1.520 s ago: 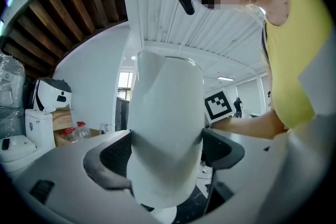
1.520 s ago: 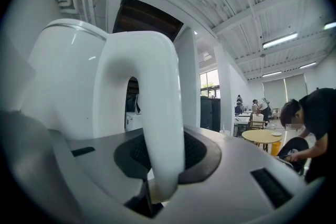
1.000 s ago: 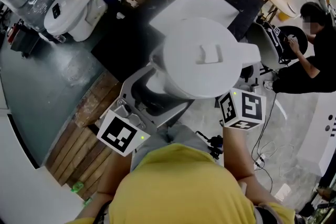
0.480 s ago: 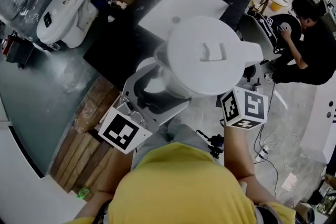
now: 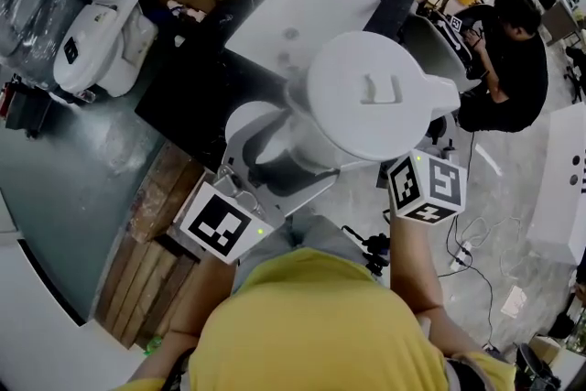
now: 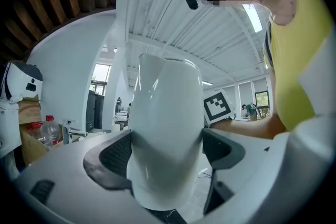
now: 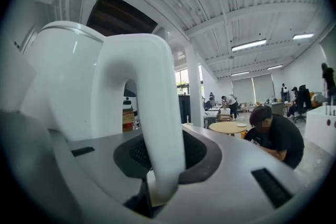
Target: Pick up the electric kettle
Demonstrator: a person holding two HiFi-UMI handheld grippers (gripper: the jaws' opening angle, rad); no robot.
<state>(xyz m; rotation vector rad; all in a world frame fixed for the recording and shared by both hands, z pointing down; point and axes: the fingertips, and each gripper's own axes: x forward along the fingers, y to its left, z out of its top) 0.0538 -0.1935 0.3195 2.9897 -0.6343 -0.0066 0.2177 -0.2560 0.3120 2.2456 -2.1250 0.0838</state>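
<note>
At 8 o'clock of the head view, the left gripper (image 6: 166, 157) has its jaws clamped across the lower body of the electric kettle (image 5: 366, 105). The kettle is held up off any surface at the picture's centre, with the dark table (image 5: 183, 87) beyond it at 10 o'clock. The white shell looks glossy and rounded, so I judge the pads (image 6: 116, 153) could creep along it and let the body swing. At 4 o'clock the right gripper (image 7: 164, 165) pinches the handle (image 7: 149, 86) low on its loop. If the left side slips, the whole weight would hinge on this narrow hold, and the kettle could twist, tip or drop. If the two hands drift apart or turn unevenly, either grip might be wrenched loose. A fall would likely land on the floor among the cables (image 5: 462, 247), with a seated person (image 5: 508, 50) at 2 o'clock.
</note>
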